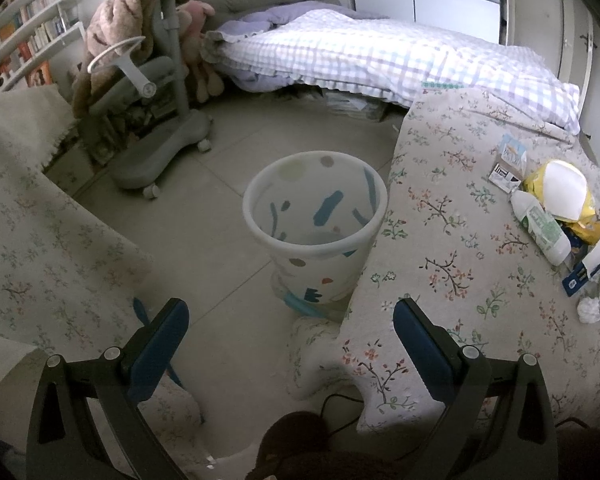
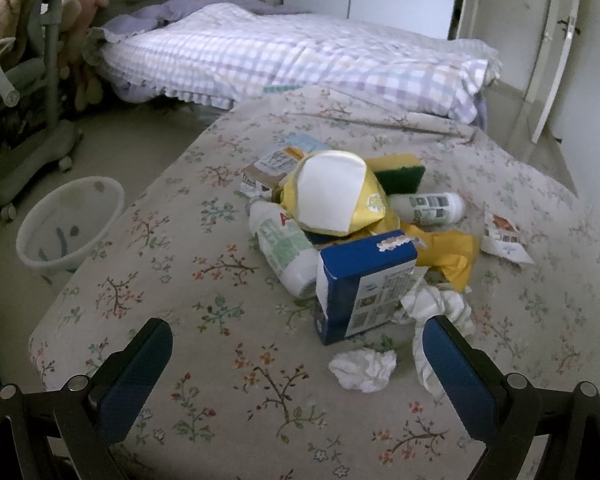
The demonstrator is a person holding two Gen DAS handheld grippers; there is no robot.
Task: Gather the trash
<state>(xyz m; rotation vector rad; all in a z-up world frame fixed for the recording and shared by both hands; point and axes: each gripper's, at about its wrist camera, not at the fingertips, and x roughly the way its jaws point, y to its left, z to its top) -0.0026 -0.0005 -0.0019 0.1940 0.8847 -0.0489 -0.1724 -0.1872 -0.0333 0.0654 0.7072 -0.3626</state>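
While both grippers hang empty with their jaws spread wide, nothing has gone into the bin yet, so the job looks to be at its very start. Nearest the right gripper (image 2: pixel 296 340) lies a crumpled tissue (image 2: pixel 363 369) on the floral cover (image 2: pixel 180 288), just ahead of its fingers and slightly toward the right one. That seems the sensible first pick: shift a little right to centre the wad between the pads, come down low enough to catch its bulk, and close gently so it does not squirt out sideways. Just beyond it stands a blue box (image 2: pixel 364 284) leaning against the heap, with a twisted white rag (image 2: pixel 436 304) beside it; keep the right finger clear of that rag or it will drag along. Behind those are a white bottle (image 2: pixel 284 248), a yellow bag (image 2: pixel 332 196), a green-and-yellow sponge (image 2: pixel 400 172) and a second bottle (image 2: pixel 432 206), with a torn wrapper (image 2: pixel 504 236) lying apart to the right.

The left gripper (image 1: pixel 292 316) waits over the floor, pointing at the spotted wastebasket (image 1: pixel 316 216), which stands just beside the table edge. Farther off are a grey chair (image 1: pixel 156 92) and the checked bed (image 1: pixel 360 56).
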